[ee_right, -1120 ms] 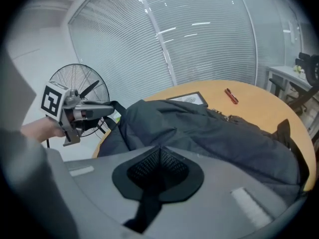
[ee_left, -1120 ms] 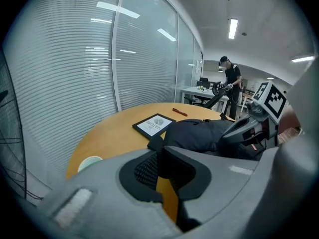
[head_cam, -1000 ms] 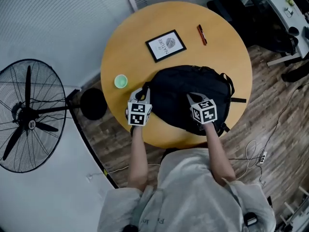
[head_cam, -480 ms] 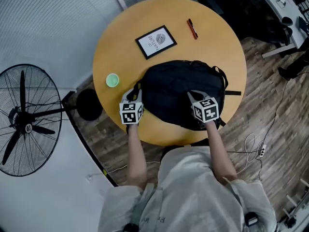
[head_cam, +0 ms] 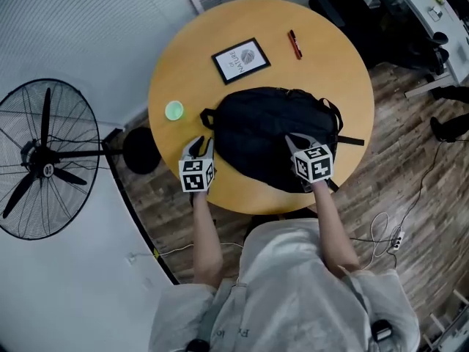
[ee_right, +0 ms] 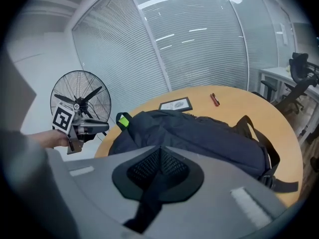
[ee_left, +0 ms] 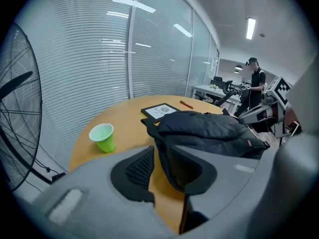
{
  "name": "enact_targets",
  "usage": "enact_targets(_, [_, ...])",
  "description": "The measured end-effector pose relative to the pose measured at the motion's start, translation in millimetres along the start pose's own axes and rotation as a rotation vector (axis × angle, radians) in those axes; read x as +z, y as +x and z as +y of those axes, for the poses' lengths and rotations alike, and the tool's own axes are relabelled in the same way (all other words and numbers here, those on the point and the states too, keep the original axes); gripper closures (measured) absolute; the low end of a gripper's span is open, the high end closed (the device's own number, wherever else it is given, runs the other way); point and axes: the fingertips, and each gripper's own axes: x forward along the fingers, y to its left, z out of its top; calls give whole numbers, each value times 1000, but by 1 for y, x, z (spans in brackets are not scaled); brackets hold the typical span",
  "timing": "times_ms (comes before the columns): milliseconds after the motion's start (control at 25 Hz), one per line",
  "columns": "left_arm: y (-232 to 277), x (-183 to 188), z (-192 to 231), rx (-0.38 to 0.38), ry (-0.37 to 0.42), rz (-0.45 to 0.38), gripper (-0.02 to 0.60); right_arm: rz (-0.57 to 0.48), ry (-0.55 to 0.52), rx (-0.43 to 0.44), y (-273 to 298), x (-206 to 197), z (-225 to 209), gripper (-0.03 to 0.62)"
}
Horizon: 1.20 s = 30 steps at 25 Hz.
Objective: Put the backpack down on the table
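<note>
The black backpack (head_cam: 275, 134) lies flat on the round wooden table (head_cam: 333, 61), near its front edge. My right gripper (head_cam: 295, 139) rests on the pack's near right side and is shut on a black strap (ee_right: 147, 203) that runs out between its pads. My left gripper (head_cam: 198, 147) sits just left of the pack, apart from it, over the table's front-left edge. Its jaws stand open, with bare wood showing in the gap. In the left gripper view the backpack (ee_left: 209, 128) fills the middle right, beyond the jaws.
A green cup (head_cam: 174, 111) stands left of the pack. A framed card (head_cam: 240, 60) and a red pen (head_cam: 294, 44) lie at the far side. A standing fan (head_cam: 44, 160) and a black stool (head_cam: 141, 152) are left of the table; cables (head_cam: 385, 229) lie on the floor at the right.
My left gripper has let go of the pack's left side and drawn back toward the table edge. The right gripper stays on the pack.
</note>
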Motion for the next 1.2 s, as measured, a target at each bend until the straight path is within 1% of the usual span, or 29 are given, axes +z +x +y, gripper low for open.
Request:
enact_targets(280, [-22, 6, -60, -12, 5, -41, 477, -33, 2, 33, -23, -7, 1, 594])
enact_targets(400, [-33, 14, -86, -19, -13, -86, 477, -51, -9, 40, -37, -7, -1, 594])
enact_targets(600, [-46, 21, -122, -35, -35, -119, 477, -93, -15, 38, -61, -3, -4, 594])
enact_targets(800, [-61, 28, -147, -36, -98, -166, 477, -108, -41, 46, -78, -4, -3, 594])
enact_targets(1000, [-77, 24, -171, -54, -163, -204, 477, -157, -52, 89, -97, -4, 4, 594])
enact_targets(1120, [-88, 21, -180, -63, -181, -218, 477, -175, -50, 109, -105, -4, 6, 594])
enact_targets(1200, [-95, 18, -182, -54, -181, -222, 477, -183, -43, 125, -110, -6, 6, 594])
